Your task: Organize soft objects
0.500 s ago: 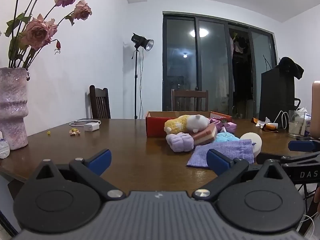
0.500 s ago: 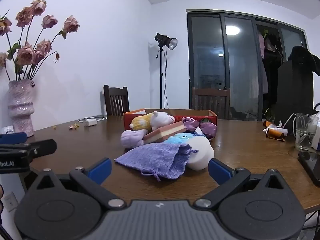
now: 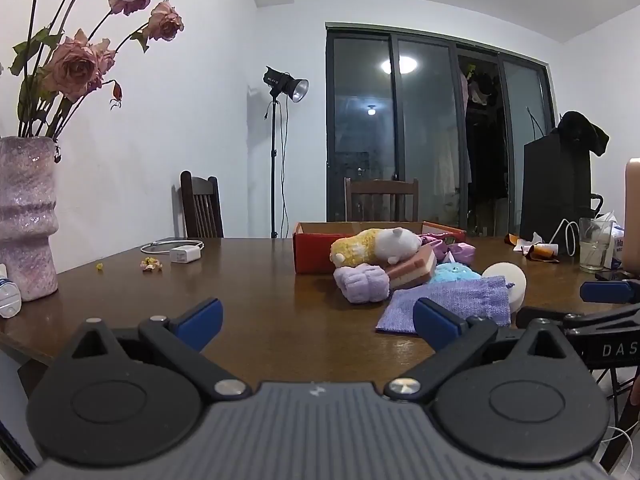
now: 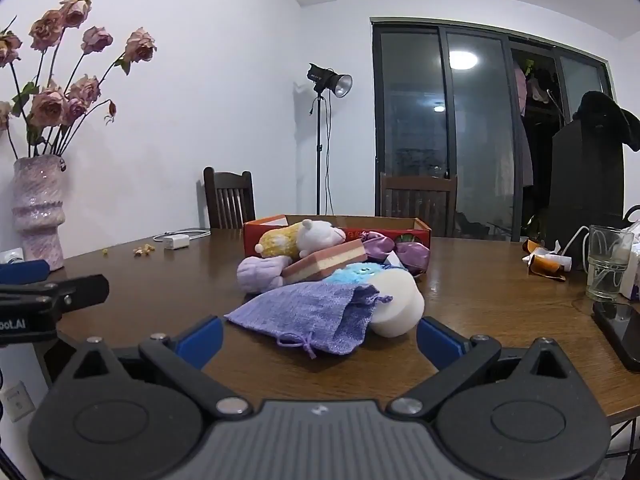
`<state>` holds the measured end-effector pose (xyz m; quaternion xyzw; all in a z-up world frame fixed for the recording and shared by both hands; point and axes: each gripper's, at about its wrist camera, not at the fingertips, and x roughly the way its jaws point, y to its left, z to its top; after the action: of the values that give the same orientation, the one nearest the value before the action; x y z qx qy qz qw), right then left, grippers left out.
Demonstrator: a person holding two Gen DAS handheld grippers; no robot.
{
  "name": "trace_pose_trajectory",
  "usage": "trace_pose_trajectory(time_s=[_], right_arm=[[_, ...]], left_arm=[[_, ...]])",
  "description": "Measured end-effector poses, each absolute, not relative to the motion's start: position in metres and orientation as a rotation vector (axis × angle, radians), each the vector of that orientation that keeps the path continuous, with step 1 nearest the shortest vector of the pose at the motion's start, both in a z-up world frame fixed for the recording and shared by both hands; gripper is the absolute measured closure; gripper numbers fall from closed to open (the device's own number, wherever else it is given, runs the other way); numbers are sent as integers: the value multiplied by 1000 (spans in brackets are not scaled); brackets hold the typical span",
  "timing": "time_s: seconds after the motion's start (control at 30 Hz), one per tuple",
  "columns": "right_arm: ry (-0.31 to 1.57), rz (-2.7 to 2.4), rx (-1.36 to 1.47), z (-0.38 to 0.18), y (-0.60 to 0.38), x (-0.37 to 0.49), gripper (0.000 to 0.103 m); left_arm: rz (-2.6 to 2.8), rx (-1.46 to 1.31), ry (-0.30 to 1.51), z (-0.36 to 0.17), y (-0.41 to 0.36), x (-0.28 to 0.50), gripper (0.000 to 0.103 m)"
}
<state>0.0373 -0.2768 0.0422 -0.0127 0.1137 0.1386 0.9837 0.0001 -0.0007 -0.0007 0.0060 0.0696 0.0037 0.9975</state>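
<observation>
On worktop (image 4: pixel 500 292), mid: purple pouch (image 4: pixel 308 316) touching white sponge (image 4: pixel 400 312), w/ plush pile by red box (image 4: pixel 340 232) | L tool (image 3: pixel 318 318) apart, empty | R tool (image 4: pixel 320 338) apart, empty

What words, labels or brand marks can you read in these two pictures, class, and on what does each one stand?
"DAS", cut off by the picture's edge: on the right gripper, seen from the left wrist.
"ooLAI", start cut off: on the left gripper, seen from the right wrist.
"Ma", cut off: on the white carton beside the drinking glass.
Print on the red cardboard box and the studio light: too blurred to read.
</observation>
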Motion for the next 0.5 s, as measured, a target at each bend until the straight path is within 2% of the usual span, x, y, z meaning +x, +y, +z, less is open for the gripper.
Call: trace_pose_trajectory(time_s=[0.5], right_arm=[[230, 284, -18, 42, -278, 36, 0]], left_arm=[[5, 13, 133, -1, 0, 1, 0]])
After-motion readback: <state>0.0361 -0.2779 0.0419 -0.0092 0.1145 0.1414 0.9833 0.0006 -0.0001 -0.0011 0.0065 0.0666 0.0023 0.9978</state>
